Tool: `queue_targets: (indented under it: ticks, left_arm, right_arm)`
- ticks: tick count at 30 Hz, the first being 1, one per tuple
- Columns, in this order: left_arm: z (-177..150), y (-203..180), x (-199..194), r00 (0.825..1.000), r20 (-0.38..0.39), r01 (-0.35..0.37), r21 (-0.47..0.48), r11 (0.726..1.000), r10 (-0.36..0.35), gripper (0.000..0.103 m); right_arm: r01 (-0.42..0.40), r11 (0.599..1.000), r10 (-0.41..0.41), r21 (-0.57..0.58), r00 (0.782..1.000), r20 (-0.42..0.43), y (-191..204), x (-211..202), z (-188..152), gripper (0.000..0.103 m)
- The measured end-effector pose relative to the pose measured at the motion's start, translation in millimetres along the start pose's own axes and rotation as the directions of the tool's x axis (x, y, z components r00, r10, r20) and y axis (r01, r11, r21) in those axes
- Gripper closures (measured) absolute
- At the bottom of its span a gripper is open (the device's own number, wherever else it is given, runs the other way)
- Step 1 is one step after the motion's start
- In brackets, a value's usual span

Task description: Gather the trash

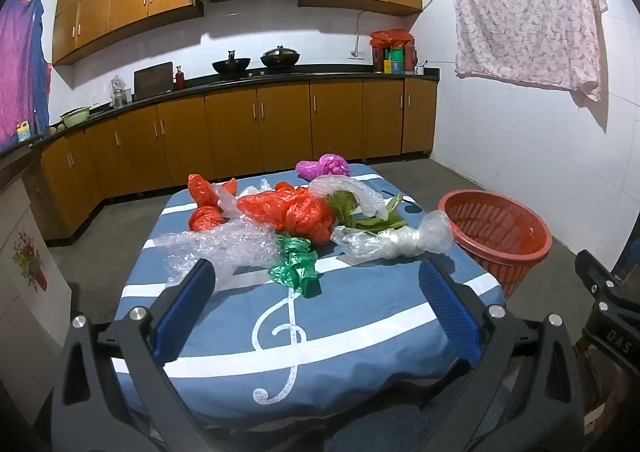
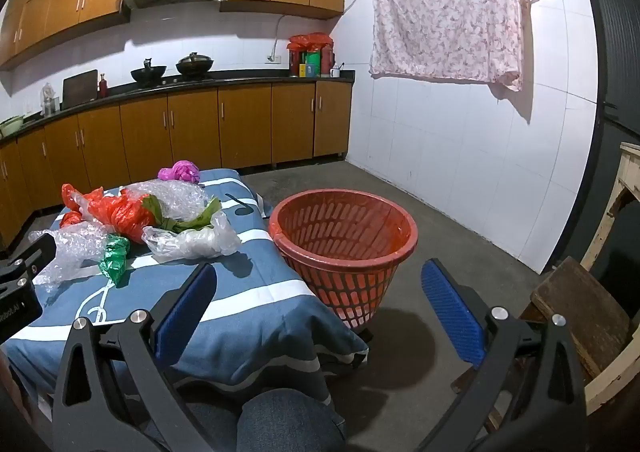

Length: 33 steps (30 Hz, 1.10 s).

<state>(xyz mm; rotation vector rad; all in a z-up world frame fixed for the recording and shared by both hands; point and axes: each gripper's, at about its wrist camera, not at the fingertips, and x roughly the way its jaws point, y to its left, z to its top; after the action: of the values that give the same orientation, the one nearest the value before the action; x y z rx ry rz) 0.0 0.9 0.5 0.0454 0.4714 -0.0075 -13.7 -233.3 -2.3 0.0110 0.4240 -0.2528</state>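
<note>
Nearest, the left gripper (image 1: pixel 316 292) hangs tilted down over the near end of a table (image 1: pixel 360 336) draped in a blue cloth with white stripes and a treble clef, its blue pads spread wide with nothing between them. The right gripper (image 2: pixel 316 292) is likewise released and empty, angled down between the table edge and a red slatted basket (image 2: pixel 344 248) that stands on the floor just beside the table; no trash shows inside it. On the right gripper's body, seen from the left wrist, the letters "DAS" can be read.

Farther along the cloth lies the trash: a green bag (image 1: pixel 296 264), bubble wrap (image 1: pixel 216 248), a clear bag (image 1: pixel 396 240), crumpled orange bags (image 1: pixel 292 211), and a pink bag (image 1: pixel 322 167) at the far edge.

Beyond, two woks (image 1: pixel 256 61) sit on the kitchen counter.
</note>
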Motion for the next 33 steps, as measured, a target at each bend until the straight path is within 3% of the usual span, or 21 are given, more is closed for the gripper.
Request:
queue_targets:
  ticks: [33]
  left_arm:
    - [-0.5, -0.9, -0.4, 1.000, -0.001, 0.001, 0.004, 1.000, -0.001, 0.004]
  right_arm:
    - [-0.003, 1.000, 0.003, 0.006, 1.000, -0.001, -0.6, 0.4, -1.2, 0.002]
